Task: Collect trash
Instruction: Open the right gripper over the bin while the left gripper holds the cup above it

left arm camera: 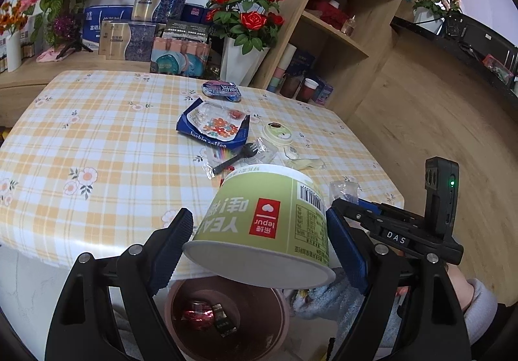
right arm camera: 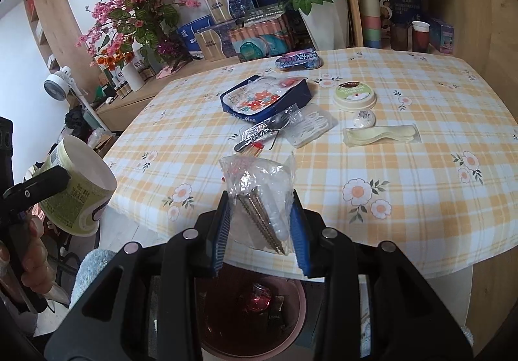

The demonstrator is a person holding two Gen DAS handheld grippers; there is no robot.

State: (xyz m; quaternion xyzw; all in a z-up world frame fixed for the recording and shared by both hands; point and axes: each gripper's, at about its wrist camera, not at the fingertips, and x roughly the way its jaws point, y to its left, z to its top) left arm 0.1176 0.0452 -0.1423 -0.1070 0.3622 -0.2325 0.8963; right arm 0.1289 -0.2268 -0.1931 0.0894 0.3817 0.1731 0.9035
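My left gripper (left arm camera: 259, 228) is shut on a green paper cup (left arm camera: 265, 218), held upside down and tilted above a pink bin (left arm camera: 285, 322) beside the table edge. The cup also shows in the right wrist view (right arm camera: 77, 189). My right gripper (right arm camera: 260, 215) is shut on a crumpled clear plastic wrapper (right arm camera: 259, 189) above the same bin (right arm camera: 299, 306), which holds red and dark wrappers. On the checked tablecloth (right arm camera: 404, 166) lie a blue coffee bag (right arm camera: 262, 98), a black fork in plastic (right arm camera: 262, 132), a cup lid (right arm camera: 354, 95), a wrapped pale spoon (right arm camera: 382, 136) and a blue packet (right arm camera: 299, 60).
Boxes, a white vase of red roses (left arm camera: 242, 60) and pink flowers stand behind the table. A wooden shelf (left arm camera: 340, 21) with cups is at the right. A white fan (right arm camera: 56, 82) stands at the left. A blue fuzzy cloth (left arm camera: 327, 299) lies beside the bin.
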